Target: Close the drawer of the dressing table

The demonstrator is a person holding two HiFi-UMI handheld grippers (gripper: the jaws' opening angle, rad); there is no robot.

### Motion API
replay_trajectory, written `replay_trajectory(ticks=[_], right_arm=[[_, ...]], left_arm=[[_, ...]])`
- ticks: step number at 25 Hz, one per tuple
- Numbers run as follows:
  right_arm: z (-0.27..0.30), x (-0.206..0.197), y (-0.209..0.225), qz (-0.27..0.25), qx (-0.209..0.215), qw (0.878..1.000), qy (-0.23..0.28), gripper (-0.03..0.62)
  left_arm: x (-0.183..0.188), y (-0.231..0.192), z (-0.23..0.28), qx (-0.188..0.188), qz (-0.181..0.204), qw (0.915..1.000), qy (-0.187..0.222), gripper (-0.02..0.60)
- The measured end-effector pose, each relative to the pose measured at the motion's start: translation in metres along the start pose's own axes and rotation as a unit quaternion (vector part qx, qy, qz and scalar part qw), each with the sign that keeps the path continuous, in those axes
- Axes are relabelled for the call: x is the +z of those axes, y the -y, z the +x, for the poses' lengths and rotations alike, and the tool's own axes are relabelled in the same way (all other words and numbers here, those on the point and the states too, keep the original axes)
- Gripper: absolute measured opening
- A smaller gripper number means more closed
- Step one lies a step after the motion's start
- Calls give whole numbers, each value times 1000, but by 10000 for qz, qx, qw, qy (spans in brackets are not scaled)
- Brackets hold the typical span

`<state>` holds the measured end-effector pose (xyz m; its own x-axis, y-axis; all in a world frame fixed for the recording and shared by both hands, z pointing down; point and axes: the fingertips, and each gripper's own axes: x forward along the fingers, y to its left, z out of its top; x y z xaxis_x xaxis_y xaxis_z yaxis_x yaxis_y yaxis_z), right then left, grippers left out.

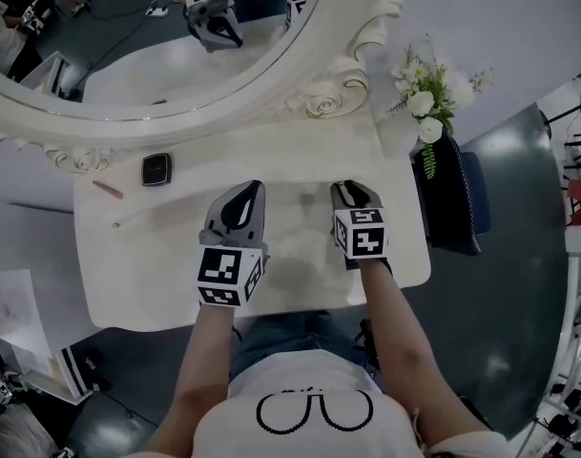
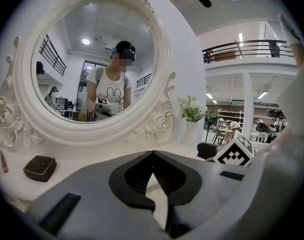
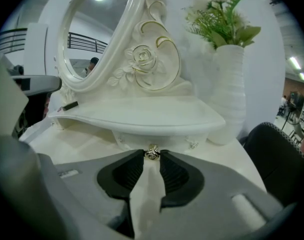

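The right gripper [image 3: 152, 157] pinches the small metal knob [image 3: 152, 153] of the drawer [image 3: 164, 141], one jaw tip pressed on each side of it. The drawer front sits low under the overhanging edge of the white shelf [image 3: 142, 118], at the back of the table [image 1: 300, 284]; how far it stands out cannot be told. The left gripper [image 2: 152, 154] hangs over the tabletop just beside the right one, its jaws pressed together at the tips with nothing between them. Right of the drawer, close by, stands a ribbed white vase [image 3: 232, 94] with flowers [image 1: 428, 93], and past it a dark chair [image 1: 452, 198] against the table's right edge. The oval mirror [image 2: 92, 59] in its carved frame rises behind the shelf. On the shelf's left part lie a black compact [image 1: 156, 169] and a pink stick [image 1: 107, 190], well apart from both grippers.
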<state>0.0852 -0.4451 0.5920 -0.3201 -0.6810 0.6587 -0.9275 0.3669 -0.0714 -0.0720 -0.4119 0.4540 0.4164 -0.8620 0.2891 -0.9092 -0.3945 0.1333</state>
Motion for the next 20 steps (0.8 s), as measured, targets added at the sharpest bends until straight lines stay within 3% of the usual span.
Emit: replay_trajectory(ticks=[3, 5, 9, 20], right_arm=[[1, 0, -1, 138, -5, 9999, 76, 130], [2, 0, -3, 262, 83, 9996, 65, 281], [-3, 1, -7, 251, 139, 9996, 86, 374], [-61, 20, -22, 346, 378, 9979, 406, 370]], left_arm=[[1, -2, -1, 26, -1, 10000, -11, -2], [1, -1, -1, 20, 24, 10000, -19, -2], [3, 2, -4, 18, 68, 10000, -14, -2], [24, 25, -24, -75, 300, 9994, 130, -2]])
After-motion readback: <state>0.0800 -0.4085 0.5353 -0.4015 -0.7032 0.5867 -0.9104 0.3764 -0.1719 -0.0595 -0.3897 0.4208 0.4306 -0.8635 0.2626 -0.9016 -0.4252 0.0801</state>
